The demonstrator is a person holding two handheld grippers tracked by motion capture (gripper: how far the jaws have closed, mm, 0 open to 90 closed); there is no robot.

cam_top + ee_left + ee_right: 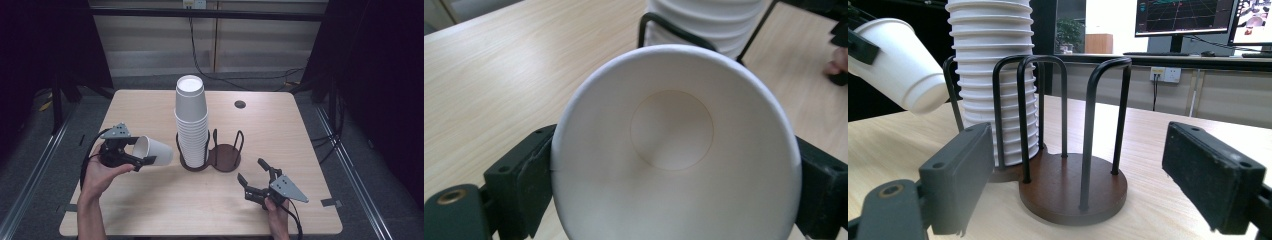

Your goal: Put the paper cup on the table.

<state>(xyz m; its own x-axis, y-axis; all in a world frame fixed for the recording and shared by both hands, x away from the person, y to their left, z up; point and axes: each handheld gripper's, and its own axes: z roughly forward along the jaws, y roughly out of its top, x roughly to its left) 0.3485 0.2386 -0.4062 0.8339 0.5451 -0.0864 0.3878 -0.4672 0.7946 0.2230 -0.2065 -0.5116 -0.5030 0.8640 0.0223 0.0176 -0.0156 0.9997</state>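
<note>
our left gripper [131,156] grasps a paper cup [152,150], at nine o'clock of the cup stack [191,125]; our right gripper [256,176] rests released at four o'clock.

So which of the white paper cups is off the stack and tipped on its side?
The single cup clamped in the left gripper, left of the cup holder. It lies sideways above the table, while the others stay nested in the upside-down stack.

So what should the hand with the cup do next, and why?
Probably carry the cup right, over the empty ring of the holder, and turn it upright. The left tongs grip it tilted on its side beside the full stack of cups, while the right tongs wait open.
</note>
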